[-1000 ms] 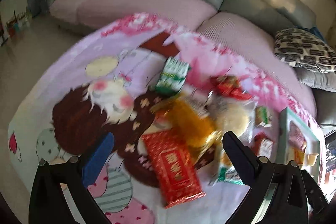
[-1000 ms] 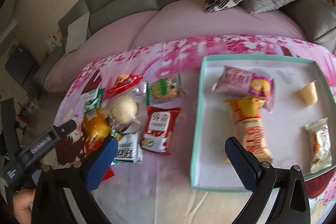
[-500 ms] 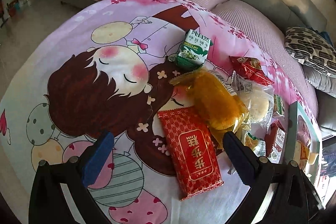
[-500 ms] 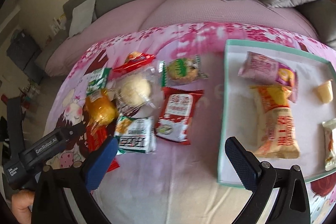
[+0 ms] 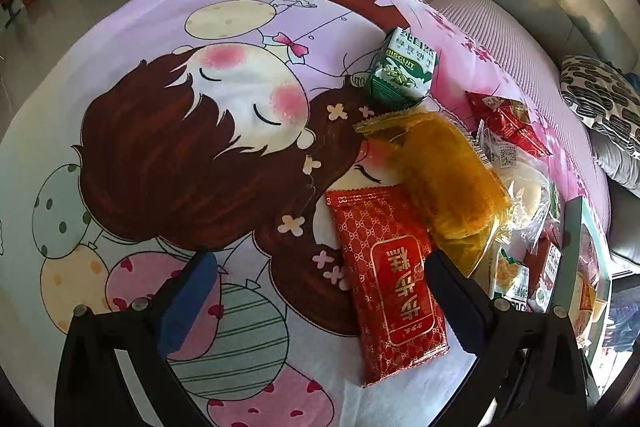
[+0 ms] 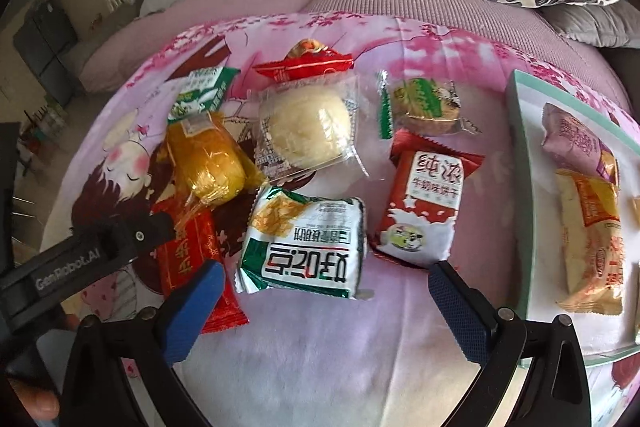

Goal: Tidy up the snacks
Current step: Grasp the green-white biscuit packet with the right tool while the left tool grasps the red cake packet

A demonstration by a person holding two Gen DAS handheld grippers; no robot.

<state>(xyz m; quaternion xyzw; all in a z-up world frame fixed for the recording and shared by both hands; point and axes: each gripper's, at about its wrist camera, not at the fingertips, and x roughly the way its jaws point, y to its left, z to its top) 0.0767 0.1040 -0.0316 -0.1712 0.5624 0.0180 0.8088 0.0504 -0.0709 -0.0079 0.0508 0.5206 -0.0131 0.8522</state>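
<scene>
We find the left gripper (image 5: 320, 291) with its fingers spread wide and nothing between them. Its right finger (image 5: 452, 291) sits over the right edge of the red packet (image 5: 390, 287), which lies lower centre of the left view on the cartoon cloth (image 5: 160, 147); most of the packet lies in the gap, nearer that finger. The left finger (image 5: 188, 303) stands well apart from it, over bare cloth. The yellow cake (image 5: 448, 179) overlaps the packet's upper right corner. A green biscuit pack (image 5: 404, 71) lies above the cake, apart from it.

We find the right gripper (image 6: 324, 311) likewise spread wide and empty. The green-white pack (image 6: 304, 247) lies just ahead of the gap, centre of the right view, nearer the left finger (image 6: 192, 311). The red-white pack (image 6: 424, 207) lies just above the right finger (image 6: 456, 311). A clear-wrapped bun (image 6: 306, 131) and a small green cake (image 6: 428, 103) lie higher up. The tray (image 6: 520, 163) at the right edge holds a pink packet (image 6: 576, 143) and an orange packet (image 6: 592, 231).
</scene>
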